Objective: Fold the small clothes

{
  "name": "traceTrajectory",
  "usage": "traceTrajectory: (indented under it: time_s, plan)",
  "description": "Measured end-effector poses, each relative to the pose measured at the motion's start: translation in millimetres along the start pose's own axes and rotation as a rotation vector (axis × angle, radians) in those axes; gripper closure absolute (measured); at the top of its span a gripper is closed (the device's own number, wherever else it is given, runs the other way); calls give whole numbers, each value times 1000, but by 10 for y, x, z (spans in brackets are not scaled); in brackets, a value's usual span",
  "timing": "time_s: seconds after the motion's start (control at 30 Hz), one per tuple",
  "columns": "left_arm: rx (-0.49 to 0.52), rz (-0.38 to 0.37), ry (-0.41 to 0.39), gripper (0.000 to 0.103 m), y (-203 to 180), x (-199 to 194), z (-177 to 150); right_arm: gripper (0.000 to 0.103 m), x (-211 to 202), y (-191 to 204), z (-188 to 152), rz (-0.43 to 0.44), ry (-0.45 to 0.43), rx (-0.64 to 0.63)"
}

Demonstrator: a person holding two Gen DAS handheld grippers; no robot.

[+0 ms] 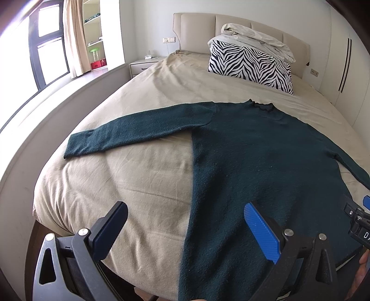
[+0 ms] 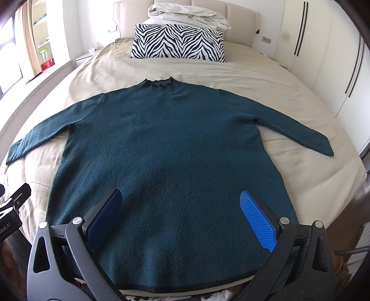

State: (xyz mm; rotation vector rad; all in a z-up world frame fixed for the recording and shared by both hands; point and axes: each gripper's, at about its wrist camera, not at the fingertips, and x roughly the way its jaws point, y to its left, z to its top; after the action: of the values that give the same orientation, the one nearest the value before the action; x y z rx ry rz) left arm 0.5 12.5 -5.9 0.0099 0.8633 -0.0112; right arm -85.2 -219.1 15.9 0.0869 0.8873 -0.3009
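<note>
With the green sweater (image 2: pixel 171 148) lying flat on the bed (image 1: pixel 143 176), I am holding my left gripper (image 1: pixel 185 231) and right gripper (image 2: pixel 182 220) spread wide and empty, aiming low for a clean sleeve pinch.

Both views look from the foot of the bed (image 1: pixel 143 97) toward the headboard (image 2: pixel 240 14), each low and close over the near edge.

The left wrist view sits off to the left, so the sweater (image 1: pixel 254 157) fills its lower right and the window (image 1: pixel 46 46) its upper left. The right wrist view faces the sweater (image 2: pixel 173 150) squarely, centred in frame.

Both share the sweater, the zebra pillow (image 1: pixel 249 67) (image 2: pixel 178 44) and the headboard (image 1: pixel 196 30).
</note>
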Motion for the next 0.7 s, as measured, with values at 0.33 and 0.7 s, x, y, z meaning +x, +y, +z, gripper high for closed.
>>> traceTrajectory:
  time_s: [0.33, 0.7]
  plan:
    - [-6, -1, 12, 0, 54, 60, -56, 0, 33, 53, -31, -11, 7, -16]
    - [-13, -1, 26, 0, 71, 96, -88, 0, 47, 82, -33, -10, 14, -22]
